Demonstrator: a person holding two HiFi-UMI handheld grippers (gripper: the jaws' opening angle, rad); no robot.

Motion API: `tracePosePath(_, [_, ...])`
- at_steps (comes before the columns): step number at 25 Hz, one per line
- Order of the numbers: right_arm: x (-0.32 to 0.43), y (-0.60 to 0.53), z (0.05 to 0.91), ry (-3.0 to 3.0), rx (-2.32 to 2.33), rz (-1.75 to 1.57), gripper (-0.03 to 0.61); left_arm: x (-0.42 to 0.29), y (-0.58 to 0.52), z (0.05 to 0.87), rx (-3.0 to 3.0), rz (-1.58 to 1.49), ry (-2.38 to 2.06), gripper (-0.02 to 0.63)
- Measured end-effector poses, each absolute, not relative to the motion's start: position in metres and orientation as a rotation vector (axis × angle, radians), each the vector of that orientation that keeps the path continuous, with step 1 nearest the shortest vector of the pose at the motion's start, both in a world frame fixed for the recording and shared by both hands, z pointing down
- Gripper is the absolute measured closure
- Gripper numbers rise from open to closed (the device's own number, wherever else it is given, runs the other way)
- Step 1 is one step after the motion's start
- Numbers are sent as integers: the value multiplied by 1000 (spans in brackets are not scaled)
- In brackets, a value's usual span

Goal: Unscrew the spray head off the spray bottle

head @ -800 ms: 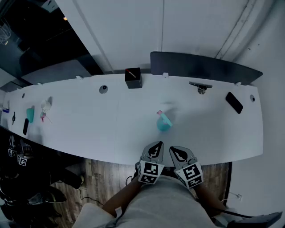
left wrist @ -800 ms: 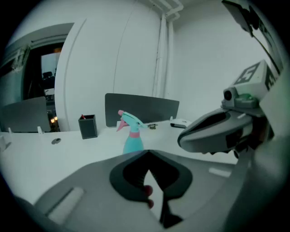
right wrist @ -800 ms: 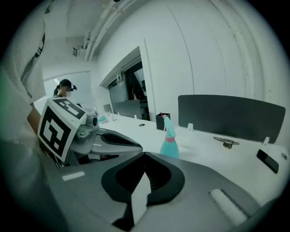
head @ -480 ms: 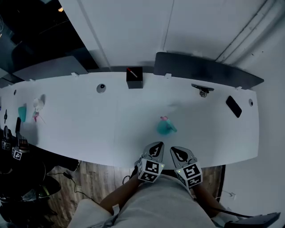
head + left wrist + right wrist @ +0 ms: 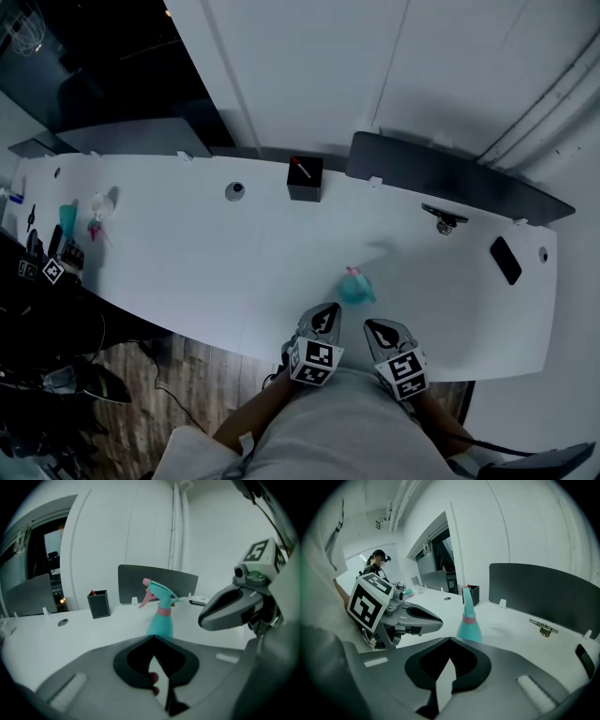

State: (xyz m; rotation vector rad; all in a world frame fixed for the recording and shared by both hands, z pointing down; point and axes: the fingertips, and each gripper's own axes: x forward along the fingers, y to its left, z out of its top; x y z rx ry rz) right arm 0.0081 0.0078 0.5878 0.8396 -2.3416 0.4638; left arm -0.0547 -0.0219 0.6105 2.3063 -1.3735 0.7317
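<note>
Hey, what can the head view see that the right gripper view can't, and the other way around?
Head view only: the wooden floor and the marker cube on the right claw. Right gripper view only: another person in the background. Both: the teal spray bottle upright on the white table with its spray head on, the shut left claw, and the black box.

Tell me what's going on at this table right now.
A person stands at the white table holding a left gripper and a right gripper, both shut and empty, side by side over the near edge. Just ahead of them a teal spray bottle stands upright on the table, its spray head screwed on. Neither gripper touches it, so the unscrewing has not begun.
</note>
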Motion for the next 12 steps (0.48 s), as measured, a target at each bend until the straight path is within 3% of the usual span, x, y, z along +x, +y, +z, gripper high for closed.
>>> tracePosePath(12, [15,7,602,-2333,801,463,578,-47,-21,626,2279,808,-1346,614])
